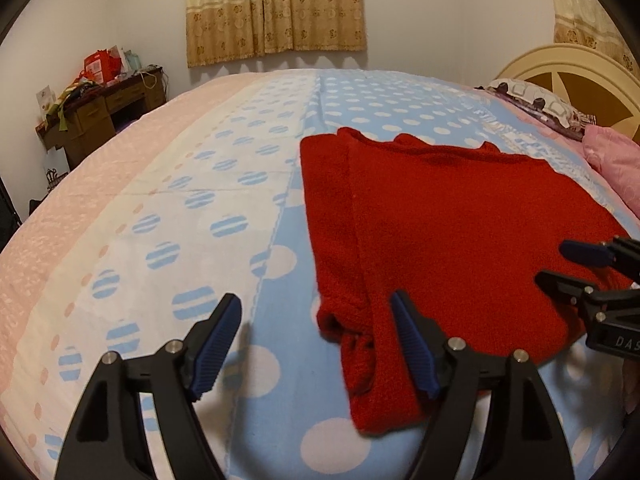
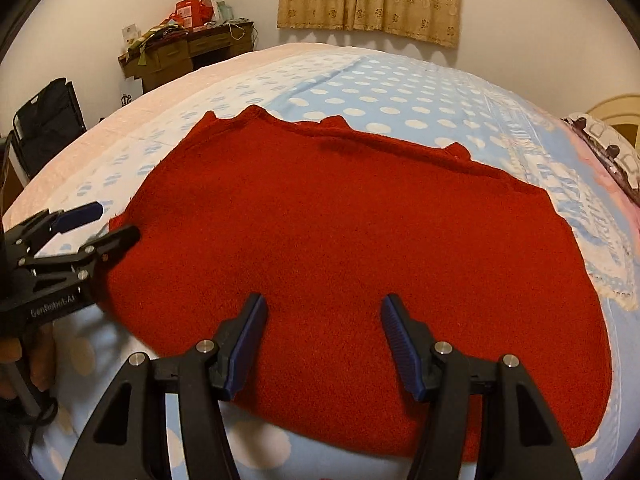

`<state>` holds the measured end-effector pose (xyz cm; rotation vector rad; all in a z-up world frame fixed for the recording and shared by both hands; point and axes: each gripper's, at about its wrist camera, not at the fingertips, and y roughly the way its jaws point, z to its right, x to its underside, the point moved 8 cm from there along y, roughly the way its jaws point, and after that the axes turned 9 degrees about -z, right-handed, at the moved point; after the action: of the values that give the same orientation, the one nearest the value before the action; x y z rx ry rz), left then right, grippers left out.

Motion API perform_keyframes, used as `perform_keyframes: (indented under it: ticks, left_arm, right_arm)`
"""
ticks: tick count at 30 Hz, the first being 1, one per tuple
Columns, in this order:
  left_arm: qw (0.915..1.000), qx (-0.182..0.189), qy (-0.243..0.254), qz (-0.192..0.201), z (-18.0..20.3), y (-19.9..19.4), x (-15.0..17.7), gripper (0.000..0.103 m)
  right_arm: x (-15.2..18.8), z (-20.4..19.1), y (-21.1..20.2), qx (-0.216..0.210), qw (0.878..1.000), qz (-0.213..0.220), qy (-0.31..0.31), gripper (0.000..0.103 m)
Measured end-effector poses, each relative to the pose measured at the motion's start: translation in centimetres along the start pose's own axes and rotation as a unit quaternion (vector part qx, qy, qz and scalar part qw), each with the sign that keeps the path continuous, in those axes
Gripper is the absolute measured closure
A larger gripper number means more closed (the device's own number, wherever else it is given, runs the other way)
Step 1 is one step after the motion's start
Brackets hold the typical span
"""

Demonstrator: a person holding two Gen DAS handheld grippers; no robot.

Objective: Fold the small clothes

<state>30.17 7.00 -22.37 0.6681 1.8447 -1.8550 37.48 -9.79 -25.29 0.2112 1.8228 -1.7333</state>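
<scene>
Sweater (image 2: 340, 240) flat on bed, under spread right fingers (image 2: 250, 336).

We read "GenRobot.AI" in pale letters on the black body of the left gripper (image 2: 96, 224), seen at the left edge of the right wrist view. In the left wrist view, the black body of the right gripper (image 1: 560, 264) shows the letters "DAS" before the edge cuts them off. The red boxes (image 2: 192, 12) on the far bench carry print too small for us to read.
</scene>
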Motion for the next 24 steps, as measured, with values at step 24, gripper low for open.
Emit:
perform_keyframes:
  ticks: [24]
  left_arm:
    - [0.9947,0.054,-0.083,0.029,-3.2,-3.5,3.1,0.015]
  right_arm:
    - [-7.0,-7.4,0.5,-0.079,0.997,0.003,-0.019,0.042]
